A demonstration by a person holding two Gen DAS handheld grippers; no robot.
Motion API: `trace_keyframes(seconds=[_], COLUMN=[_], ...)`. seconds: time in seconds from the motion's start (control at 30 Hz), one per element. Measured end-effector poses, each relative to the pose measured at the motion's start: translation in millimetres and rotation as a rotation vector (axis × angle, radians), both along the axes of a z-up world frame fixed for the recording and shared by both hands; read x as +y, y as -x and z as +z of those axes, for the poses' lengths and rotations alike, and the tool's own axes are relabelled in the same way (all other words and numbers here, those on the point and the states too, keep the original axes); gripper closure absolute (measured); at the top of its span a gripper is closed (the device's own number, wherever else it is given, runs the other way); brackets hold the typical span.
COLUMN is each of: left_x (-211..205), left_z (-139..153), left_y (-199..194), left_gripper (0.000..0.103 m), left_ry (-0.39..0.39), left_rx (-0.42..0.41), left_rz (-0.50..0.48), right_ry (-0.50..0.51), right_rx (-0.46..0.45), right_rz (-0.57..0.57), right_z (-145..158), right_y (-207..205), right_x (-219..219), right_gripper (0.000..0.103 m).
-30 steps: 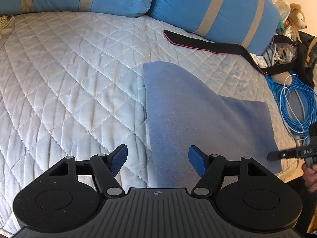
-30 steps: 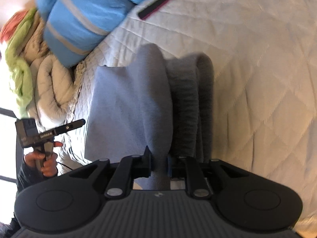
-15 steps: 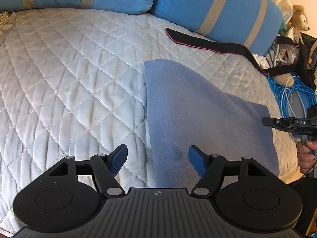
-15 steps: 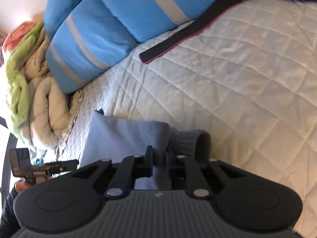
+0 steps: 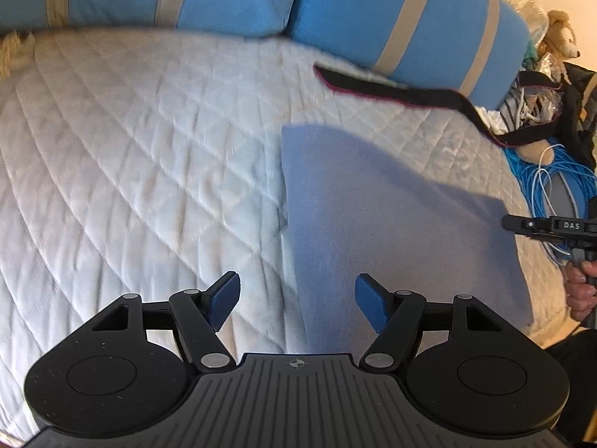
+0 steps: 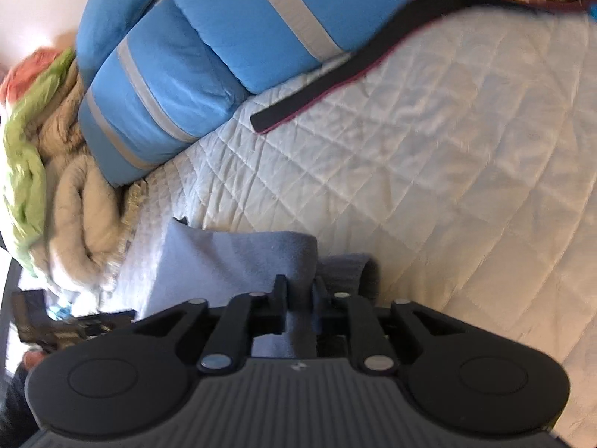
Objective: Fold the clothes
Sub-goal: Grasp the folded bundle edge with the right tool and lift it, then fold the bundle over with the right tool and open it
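Observation:
A grey-blue folded garment (image 5: 391, 216) lies flat on the white quilted bed (image 5: 149, 156). My left gripper (image 5: 296, 300) is open and empty, hovering over the garment's near left edge. In the right wrist view my right gripper (image 6: 300, 291) is shut on a fold of the same garment (image 6: 238, 257), which bunches up in front of the fingers; a ribbed cuff (image 6: 350, 267) shows beside it. The right gripper also shows at the right edge of the left wrist view (image 5: 552, 226).
Blue pillows with beige stripes (image 5: 391, 18) line the head of the bed. A black strap with red trim (image 5: 395, 91) lies near them. Blue cables (image 5: 559, 175) and a plush toy (image 5: 559, 33) sit off the right side. Beige and green bedding (image 6: 44, 171) is piled beside the bed.
My right gripper has carried the held fold lower and flatter across the garment, which now lies smoother. My left gripper has stayed open, drifting slightly.

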State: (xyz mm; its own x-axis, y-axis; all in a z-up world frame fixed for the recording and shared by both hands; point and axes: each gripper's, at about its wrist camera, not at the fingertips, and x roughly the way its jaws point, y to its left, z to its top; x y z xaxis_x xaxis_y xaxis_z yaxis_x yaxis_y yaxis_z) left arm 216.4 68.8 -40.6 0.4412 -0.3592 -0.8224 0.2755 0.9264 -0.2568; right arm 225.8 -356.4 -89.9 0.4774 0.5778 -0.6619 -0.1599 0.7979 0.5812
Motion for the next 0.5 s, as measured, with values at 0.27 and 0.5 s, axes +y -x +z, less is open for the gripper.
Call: trace_keyframes(seconds=[0.27,0.5], left_x=[-37,-84], left_z=[15,10], left_y=[17,8], left_gripper=[0.036,0.036], left_ry=[-0.224,-0.296], left_rx=[-0.368,-0.507], left_rz=[-0.272,-0.584], right_ry=[0.380,0.491], right_rx=[-0.529,-0.768], right_rz=[0.352,0.718], right_z=[42,27], right_y=[39,67], right_x=[24,62], right_gripper=[0.000,0.000])
